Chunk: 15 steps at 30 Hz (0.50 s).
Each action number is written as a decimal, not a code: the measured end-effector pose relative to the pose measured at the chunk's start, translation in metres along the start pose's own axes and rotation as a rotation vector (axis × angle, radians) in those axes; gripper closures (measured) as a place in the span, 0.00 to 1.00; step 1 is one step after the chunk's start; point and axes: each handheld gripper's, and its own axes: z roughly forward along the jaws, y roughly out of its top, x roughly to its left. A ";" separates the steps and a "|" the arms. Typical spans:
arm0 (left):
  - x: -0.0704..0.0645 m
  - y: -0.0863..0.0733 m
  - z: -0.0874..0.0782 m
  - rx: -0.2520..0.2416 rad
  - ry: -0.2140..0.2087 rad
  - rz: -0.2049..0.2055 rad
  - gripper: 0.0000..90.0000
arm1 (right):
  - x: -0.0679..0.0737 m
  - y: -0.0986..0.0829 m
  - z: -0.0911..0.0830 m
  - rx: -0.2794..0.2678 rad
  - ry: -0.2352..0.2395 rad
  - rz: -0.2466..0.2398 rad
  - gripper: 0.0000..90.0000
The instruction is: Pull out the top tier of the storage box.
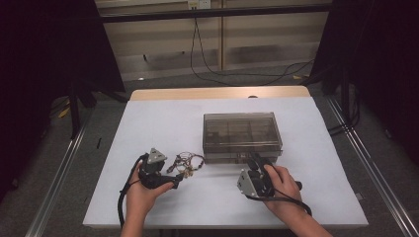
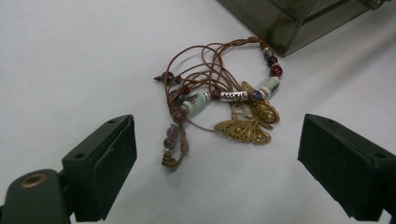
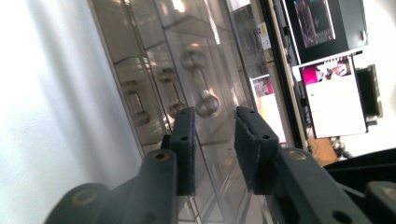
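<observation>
A brown cord bracelet (image 2: 219,95) with coloured beads and a brass butterfly charm lies tangled on the white table cover, also visible as the bracelet (image 1: 188,162) in the high view. My left gripper (image 2: 219,161) is open wide just short of it, one jaw to each side, touching nothing; from above, the left gripper (image 1: 174,178) points right at the cord. A smoky clear compartment box (image 1: 242,134) stands closed at centre right. My right gripper (image 1: 253,161) reaches its front edge. In the right gripper view the right gripper (image 3: 215,114) has its jaws narrowly apart against the box wall (image 3: 154,56), near a latch (image 3: 201,86).
The white table cover (image 1: 163,123) spreads left of and behind the box. A corner of the box (image 2: 289,23) sits just beyond the bracelet. Black cables trail from both grippers towards the near table edge. A monitor (image 3: 322,23) and dark frames stand off the table.
</observation>
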 end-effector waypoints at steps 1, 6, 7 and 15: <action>0.000 0.000 0.000 0.004 -0.002 0.003 0.13 | -0.002 -0.003 0.000 -0.002 0.003 0.019 0.73; -0.002 0.002 0.001 0.016 0.001 0.024 0.13 | -0.006 -0.011 -0.002 -0.005 0.014 0.107 0.66; -0.003 0.002 0.002 0.012 0.001 0.017 0.13 | -0.006 -0.012 -0.003 -0.009 0.007 0.123 0.66; -0.006 0.004 0.002 0.008 0.002 0.027 0.13 | -0.014 -0.026 -0.006 -0.011 0.023 0.202 0.61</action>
